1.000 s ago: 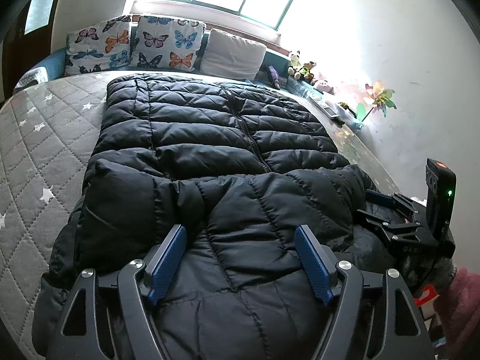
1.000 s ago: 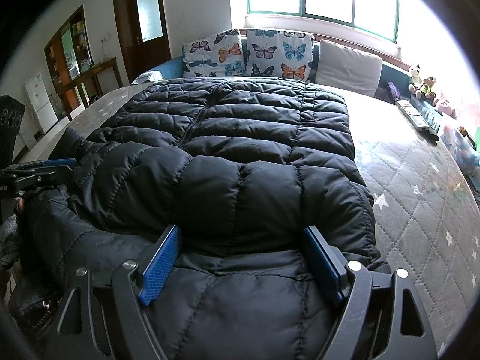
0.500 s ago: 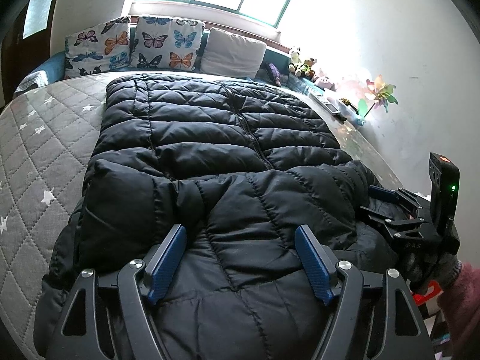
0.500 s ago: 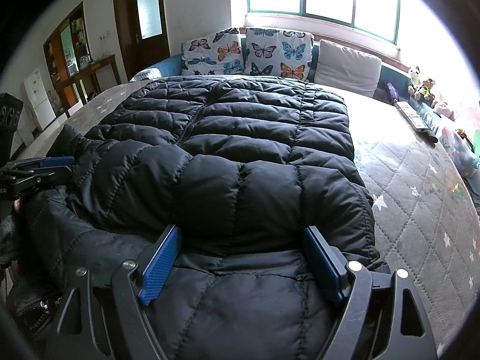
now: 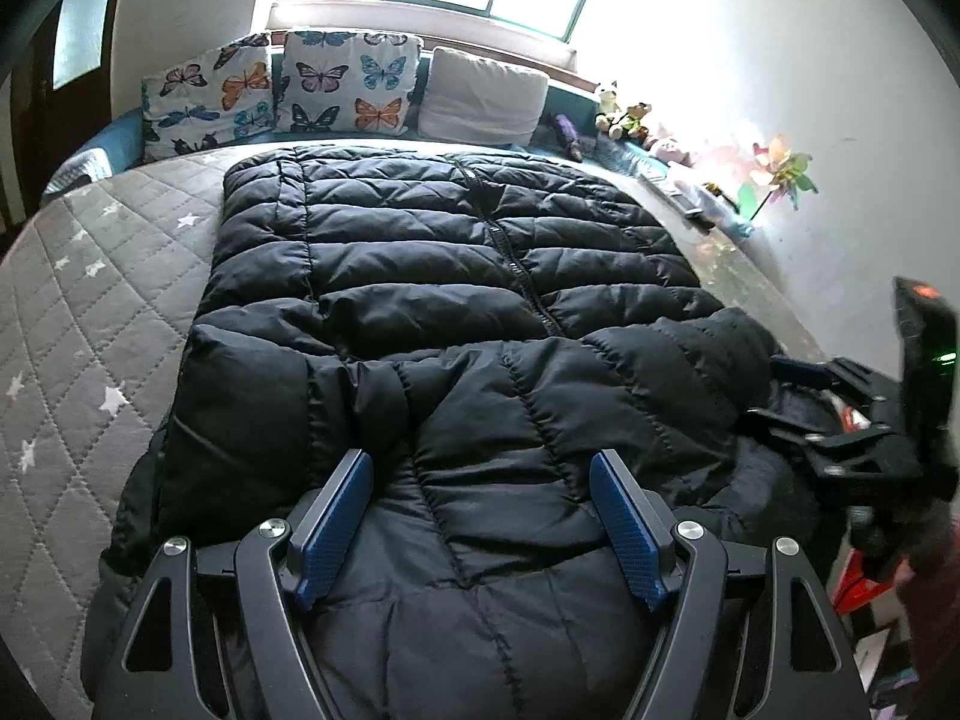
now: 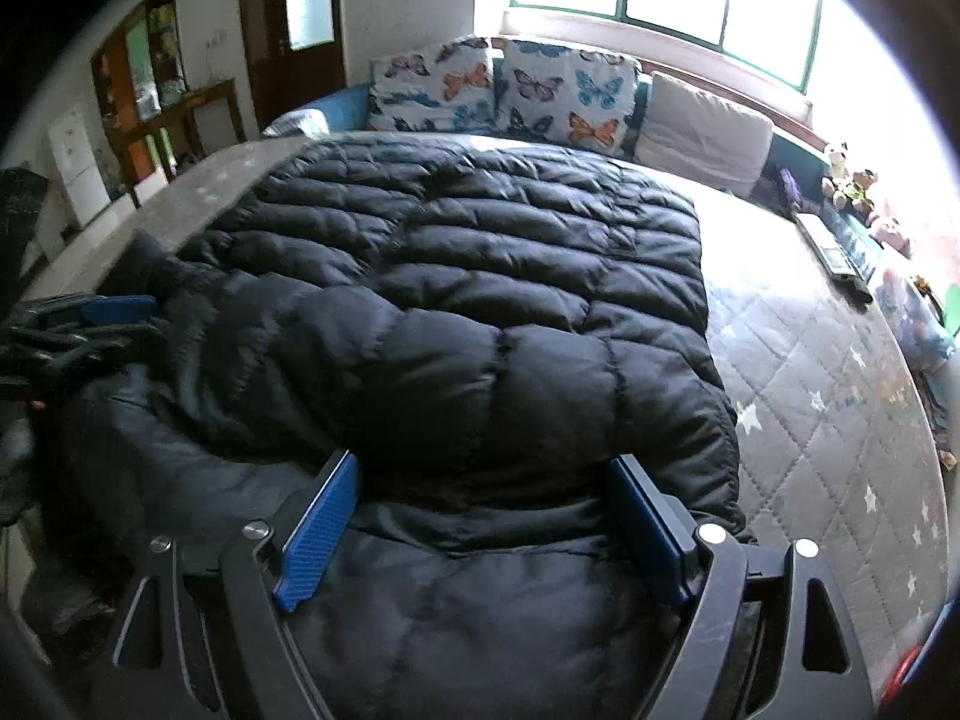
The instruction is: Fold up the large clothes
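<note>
A large black quilted down jacket lies spread on the grey star-quilted bed, its near part folded over in a thick band. It also fills the right wrist view. My left gripper is open, its blue pads straddling the jacket's near edge with nothing pinched. My right gripper is open too, over the near edge on the other side. The right gripper shows at the right in the left wrist view; the left gripper shows at the left in the right wrist view.
Butterfly cushions and a plain pillow line the far end under the window. Soft toys, a pinwheel and small items sit along the right wall. A door and shelves stand at the left.
Both grippers have shifted slightly with the cameras tilting; the right wrist view has swung and blurred. The jacket's folded band looks about the same. Both stay open.
</note>
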Demonstrator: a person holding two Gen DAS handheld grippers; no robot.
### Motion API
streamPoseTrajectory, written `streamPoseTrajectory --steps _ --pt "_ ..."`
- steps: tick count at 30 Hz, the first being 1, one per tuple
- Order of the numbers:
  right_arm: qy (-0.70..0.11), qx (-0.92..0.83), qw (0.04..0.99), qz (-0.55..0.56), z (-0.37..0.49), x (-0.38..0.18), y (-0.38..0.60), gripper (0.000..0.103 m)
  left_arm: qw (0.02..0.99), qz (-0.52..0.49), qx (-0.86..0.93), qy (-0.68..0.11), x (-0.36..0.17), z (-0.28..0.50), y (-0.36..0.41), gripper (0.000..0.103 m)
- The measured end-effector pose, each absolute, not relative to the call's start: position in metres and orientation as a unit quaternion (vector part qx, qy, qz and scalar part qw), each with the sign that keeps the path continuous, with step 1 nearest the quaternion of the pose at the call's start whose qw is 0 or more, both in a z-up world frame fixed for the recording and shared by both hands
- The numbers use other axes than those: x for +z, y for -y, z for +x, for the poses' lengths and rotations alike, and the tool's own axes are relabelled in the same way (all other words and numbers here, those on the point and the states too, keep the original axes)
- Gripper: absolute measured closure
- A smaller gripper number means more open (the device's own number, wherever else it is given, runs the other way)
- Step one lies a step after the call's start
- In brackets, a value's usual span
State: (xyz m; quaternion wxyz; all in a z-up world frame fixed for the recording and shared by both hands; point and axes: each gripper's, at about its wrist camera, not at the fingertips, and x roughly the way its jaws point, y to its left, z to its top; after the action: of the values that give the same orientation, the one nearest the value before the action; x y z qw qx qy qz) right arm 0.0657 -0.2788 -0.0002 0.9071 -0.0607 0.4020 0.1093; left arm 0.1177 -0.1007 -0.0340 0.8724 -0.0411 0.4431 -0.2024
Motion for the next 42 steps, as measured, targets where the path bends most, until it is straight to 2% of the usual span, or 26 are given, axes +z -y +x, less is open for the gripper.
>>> streamPoseTrajectory --steps 6,15,21,26,28,29,31,38,42 --pt "-0.399 0.163 0.901 -0.052 0.041 0.012 0.27 0.011 0.874 -0.018 -0.182 -0.451 -0.033 0.12 0.11 0.02" --pt "-0.42 0.161 0.887 -0.106 0.043 -0.025 0.254 0.008 0.874 0.015 -0.162 -0.457 -0.025 0.118 0.119 0.018" --pt "-0.414 0.17 0.89 -0.086 0.038 0.011 0.271 0.01 0.894 0.021 -0.156 -0.42 0.016 0.093 0.103 0.02" --pt "-0.416 0.17 0.889 -0.083 0.062 0.028 0.276 0.01 0.899 0.031 -0.163 -0.405 0.033 0.094 0.098 0.042" --pt "-0.419 0.178 0.888 -0.062 0.076 0.028 0.273 0.01 0.895 0.03 -0.156 -0.416 0.027 0.101 0.097 0.058" --pt "-0.424 0.185 0.885 -0.052 0.081 0.026 0.269 0.01 0.89 0.024 -0.153 -0.428 0.02 0.106 0.095 0.06" --pt "-0.427 0.18 0.885 -0.044 0.093 0.022 0.262 0.011 0.88 0.016 -0.15 -0.45 0.004 0.114 0.092 0.07" --pt "-0.483 0.146 0.862 -0.054 0.119 -0.013 0.246 0.011 0.873 -0.005 -0.152 -0.463 -0.021 0.12 0.078 0.073" --pt "-0.483 0.133 0.862 -0.074 0.118 -0.019 0.24 0.011 0.873 0.001 -0.151 -0.463 -0.028 0.121 0.08 0.073"
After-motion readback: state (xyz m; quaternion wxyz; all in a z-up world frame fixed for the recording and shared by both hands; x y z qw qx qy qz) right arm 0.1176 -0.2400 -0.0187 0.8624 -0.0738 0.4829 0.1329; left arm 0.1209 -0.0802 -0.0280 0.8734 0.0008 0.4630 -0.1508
